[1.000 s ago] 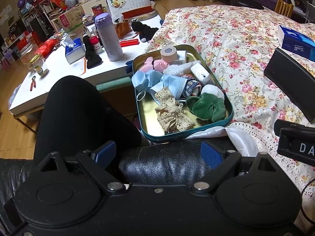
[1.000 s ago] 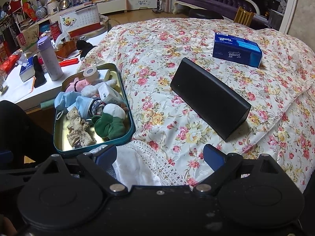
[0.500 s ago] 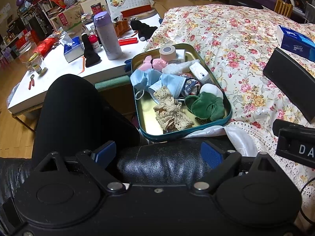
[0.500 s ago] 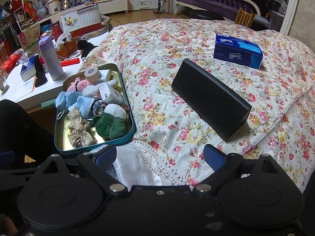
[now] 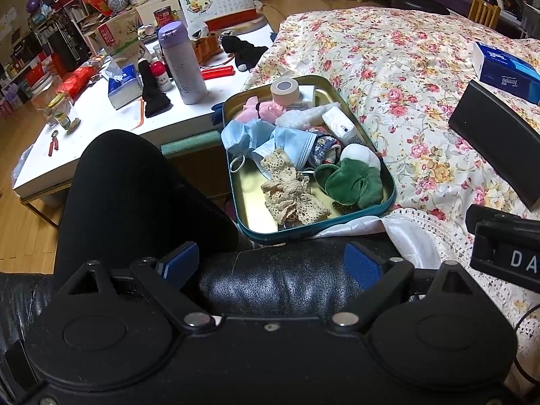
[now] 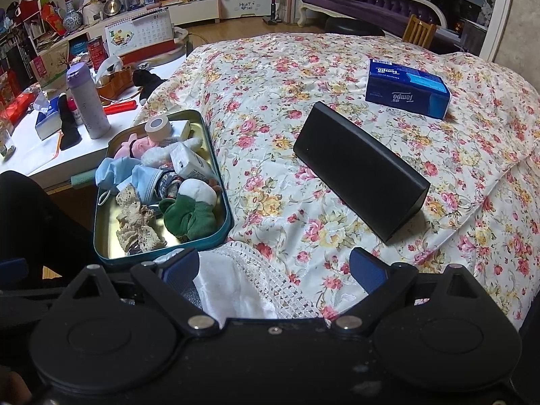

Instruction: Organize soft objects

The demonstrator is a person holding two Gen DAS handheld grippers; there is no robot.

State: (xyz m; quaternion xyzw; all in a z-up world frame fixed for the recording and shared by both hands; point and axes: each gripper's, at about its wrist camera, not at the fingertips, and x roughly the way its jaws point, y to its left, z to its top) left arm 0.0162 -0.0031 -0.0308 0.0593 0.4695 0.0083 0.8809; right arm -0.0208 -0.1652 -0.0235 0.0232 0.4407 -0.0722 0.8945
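on the floral bedspread (image 6: 337, 77), a teal tin (image 5: 388, 202) of soft items

both the left gripper (image 5: 270, 265) and right gripper (image 6: 273, 268) hang spread and empty, short of the tin; its green plush (image 5: 351, 182) and lace scrunchie (image 5: 290, 199) lie nearest them.

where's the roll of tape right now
The roll of tape stands at the far end of the teal tin, seen left of centre in the right wrist view, next to the pink soft item, near the white table's edge.
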